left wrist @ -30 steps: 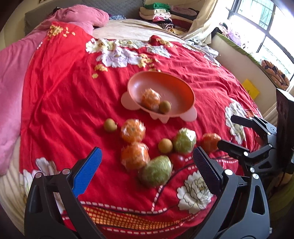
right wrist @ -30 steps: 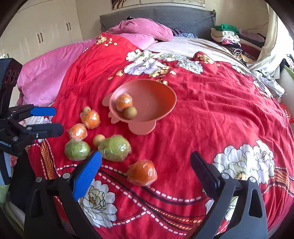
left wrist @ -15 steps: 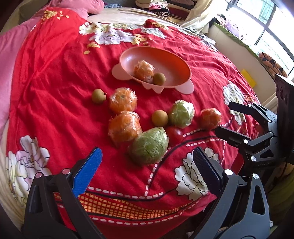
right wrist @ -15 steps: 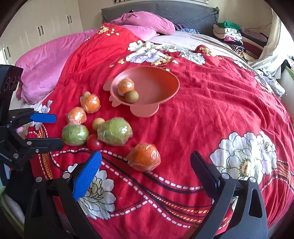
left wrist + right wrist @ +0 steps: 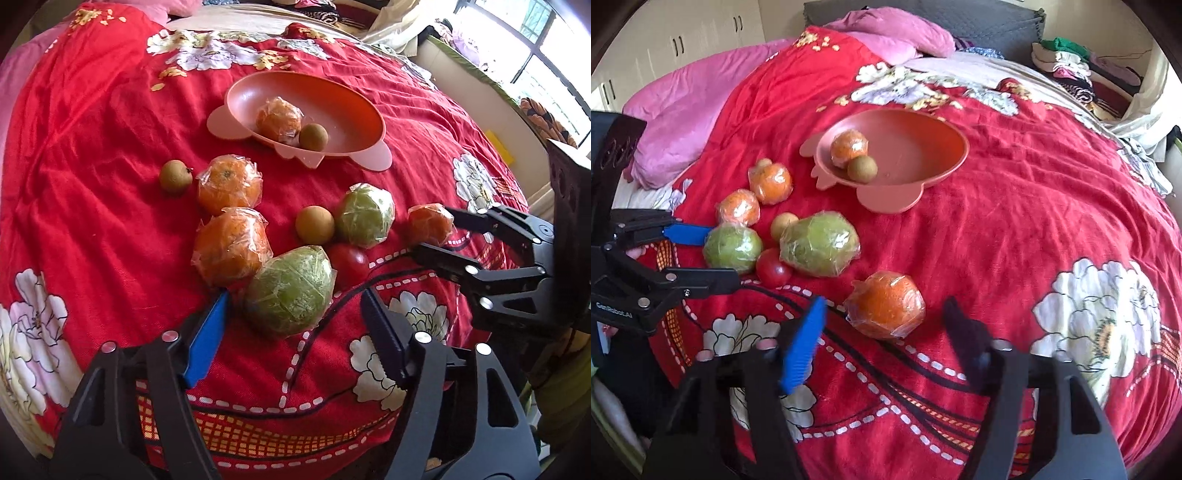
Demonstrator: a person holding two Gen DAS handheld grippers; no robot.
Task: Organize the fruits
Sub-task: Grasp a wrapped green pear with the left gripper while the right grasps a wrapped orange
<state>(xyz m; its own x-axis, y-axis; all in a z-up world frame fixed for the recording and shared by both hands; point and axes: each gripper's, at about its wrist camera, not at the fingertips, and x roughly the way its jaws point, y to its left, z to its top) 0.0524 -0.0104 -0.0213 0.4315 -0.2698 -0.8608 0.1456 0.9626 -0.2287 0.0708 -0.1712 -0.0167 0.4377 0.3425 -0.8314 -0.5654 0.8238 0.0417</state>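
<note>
Straddling a wrapped green fruit [image 5: 290,290], the left gripper [image 5: 295,306] has its jaws spread wide and holds nothing; the fruit sits at lower centre of the left view, between the blue finger and the black one, nearer the blue. It is roughly egg-shaped, its long axis slanting toward the upper right, across the gap rather than along it. The right gripper [image 5: 882,314], also released and empty, frames a wrapped orange [image 5: 886,304] at lower centre of its own view, a rounder thing lying just ahead of the fingertips. Each hand is therefore nearest its own fruit. Both fruits wear crinkled, glossy cling film, likely slippery, on a soft wrinkled red quilt [image 5: 92,147]. The smooth pink plastic bowl [image 5: 354,107] lies beyond, upper centre, already holding an orange and a small brown fruit.
</note>
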